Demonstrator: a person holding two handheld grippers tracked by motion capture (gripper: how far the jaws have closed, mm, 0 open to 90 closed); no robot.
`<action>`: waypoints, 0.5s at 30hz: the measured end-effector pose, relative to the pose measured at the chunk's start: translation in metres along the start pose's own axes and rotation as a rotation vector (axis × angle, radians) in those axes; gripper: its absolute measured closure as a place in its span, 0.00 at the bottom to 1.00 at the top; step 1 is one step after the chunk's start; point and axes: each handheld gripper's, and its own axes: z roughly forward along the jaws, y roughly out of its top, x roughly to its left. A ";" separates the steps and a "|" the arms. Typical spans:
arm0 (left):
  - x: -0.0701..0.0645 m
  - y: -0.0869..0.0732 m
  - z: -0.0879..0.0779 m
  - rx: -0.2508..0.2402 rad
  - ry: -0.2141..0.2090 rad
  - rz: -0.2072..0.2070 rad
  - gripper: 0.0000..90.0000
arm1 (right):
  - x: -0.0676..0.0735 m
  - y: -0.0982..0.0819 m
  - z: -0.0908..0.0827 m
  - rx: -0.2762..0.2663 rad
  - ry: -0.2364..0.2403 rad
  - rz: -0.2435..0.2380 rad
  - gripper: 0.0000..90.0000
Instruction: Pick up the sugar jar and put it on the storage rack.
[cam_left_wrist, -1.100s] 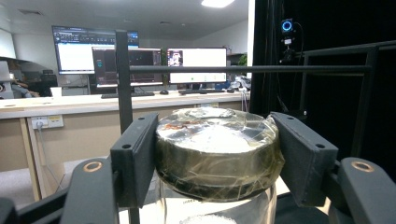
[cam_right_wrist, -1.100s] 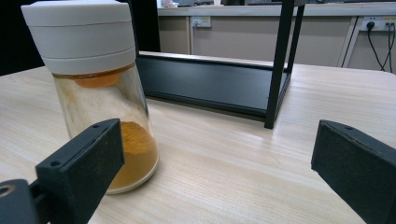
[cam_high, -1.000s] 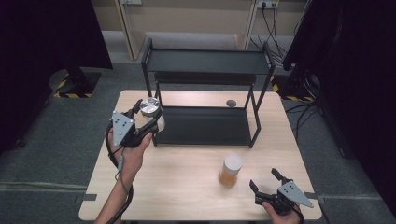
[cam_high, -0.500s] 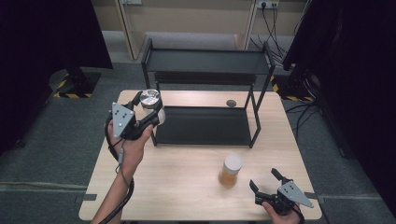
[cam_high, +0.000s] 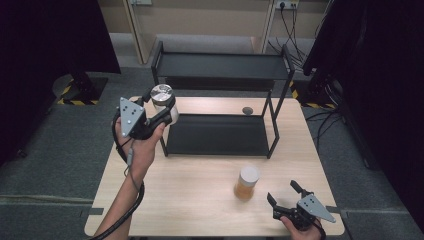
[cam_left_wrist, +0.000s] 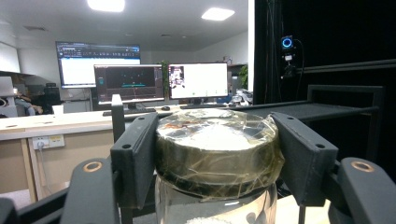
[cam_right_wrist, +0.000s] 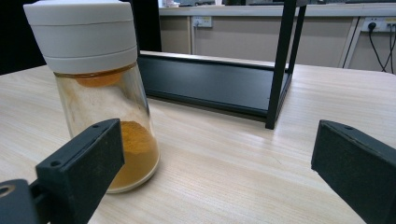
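No readable text, labels, brands or numbers anywhere. Monitors (cam_left_wrist: 116, 84) in left gripper view show content, too blurred to read. Jar lid (cam_left_wrist: 217, 140) wrapped in clear tape, no print legible. Spice jar (cam_right_wrist: 100, 93) in right gripper view: white cap, no label. Floor by black stand in high view: yellow-black hazard stripes (cam_high: 75, 101), marking only, no wording. Wall sockets (cam_right_wrist: 376, 23) unmarked.
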 end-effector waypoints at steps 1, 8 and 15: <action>0.000 0.002 0.001 -0.002 0.001 0.002 0.39 | 0.000 0.000 0.000 0.000 0.000 0.000 0.03; 0.000 0.011 0.005 -0.012 0.006 0.011 0.39 | 0.000 0.000 0.000 0.000 0.000 -0.001 0.03; 0.001 0.019 0.010 -0.021 0.011 0.010 0.39 | 0.000 0.000 0.000 0.000 -0.001 -0.003 0.03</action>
